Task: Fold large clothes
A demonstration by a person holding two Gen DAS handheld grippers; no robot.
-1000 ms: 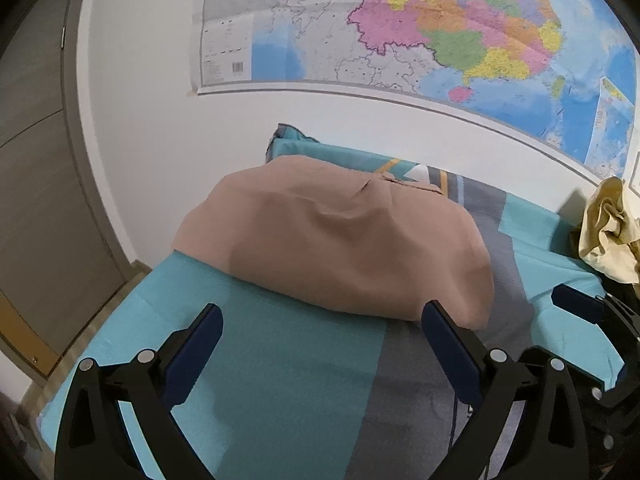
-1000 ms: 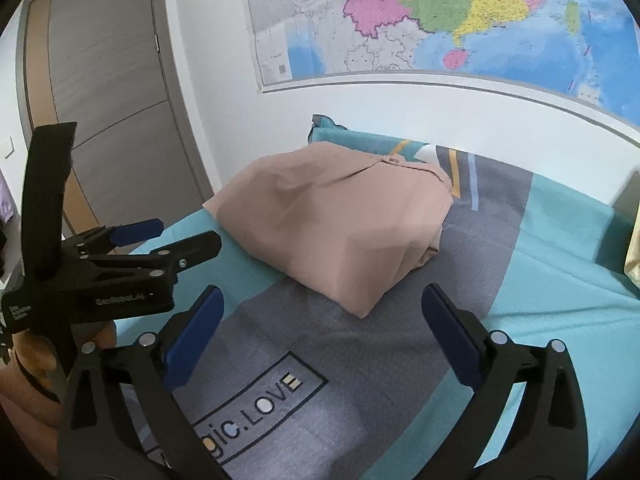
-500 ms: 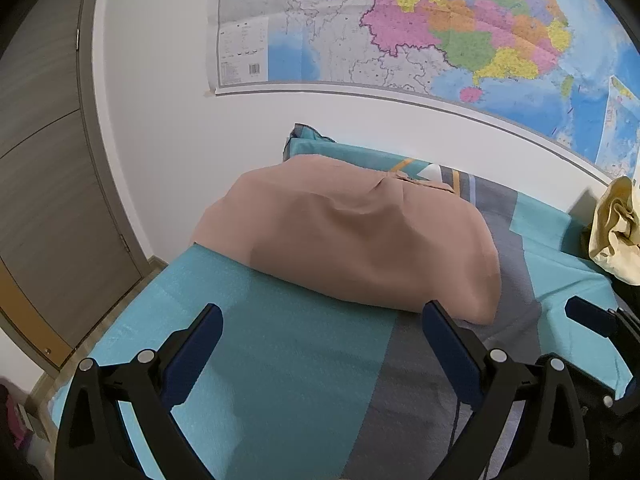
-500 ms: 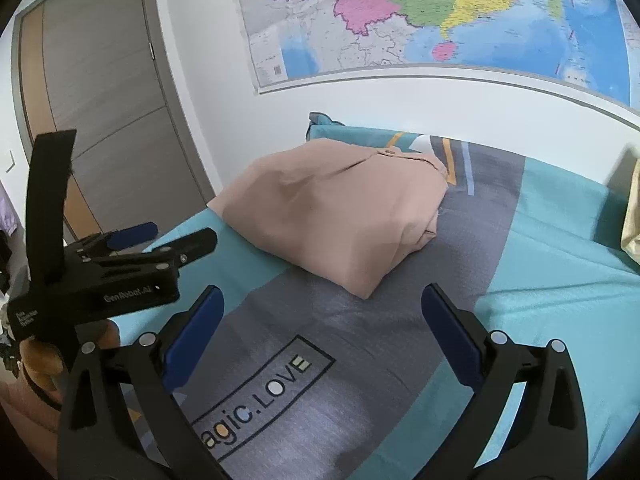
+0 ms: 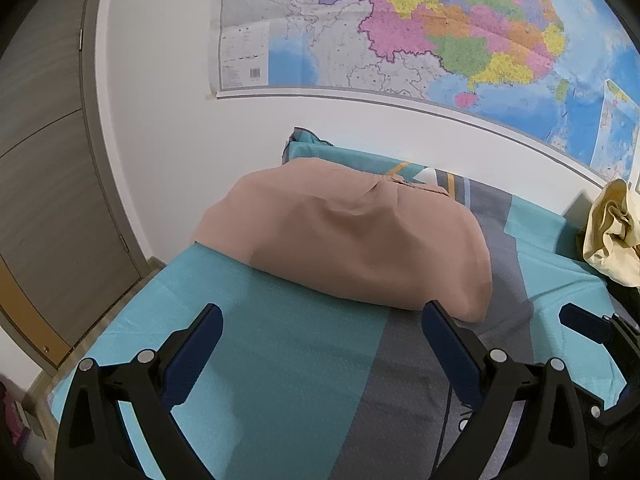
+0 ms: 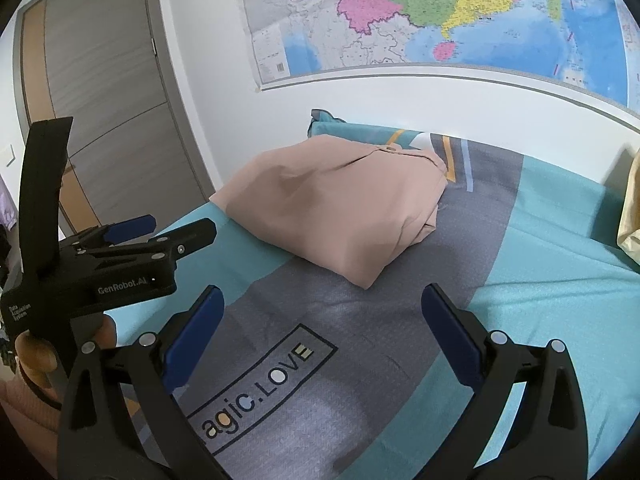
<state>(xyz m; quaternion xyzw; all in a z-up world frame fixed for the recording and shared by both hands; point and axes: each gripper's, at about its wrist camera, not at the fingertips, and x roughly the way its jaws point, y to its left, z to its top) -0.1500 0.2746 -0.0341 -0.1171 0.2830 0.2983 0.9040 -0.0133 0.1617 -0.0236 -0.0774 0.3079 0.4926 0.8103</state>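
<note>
Both grippers were held above the bed with their blue-padded jaws spread wide and nothing caught between them. The left gripper [image 5: 320,344] was poised over the teal stretch of the bedsheet [image 5: 280,360], and the right gripper [image 6: 322,320] over the grey panel printed with lettering; the two were kept just beside each other (the left tool was seen at the edge of the right camera's view, gripped by a hand [image 6: 36,356]). Straight ahead of both sets of jaws, and apart from them, the tan garment [image 5: 352,252] was laid on the sheet as a compact folded bundle, its collar end turned toward the far wall. Further off to the right, a crumpled yellow cloth [image 5: 612,236] was piled at the sheet's edge. Beyond the bed, a wall map [image 5: 400,28] was hung, and a wooden door [image 6: 108,92] was set to the left. The tan piece was judged to be folded and released already. The next move was thought to call for a turn to the right, toward the yellow cloth, so that it could be gripped and spread flat.
</note>
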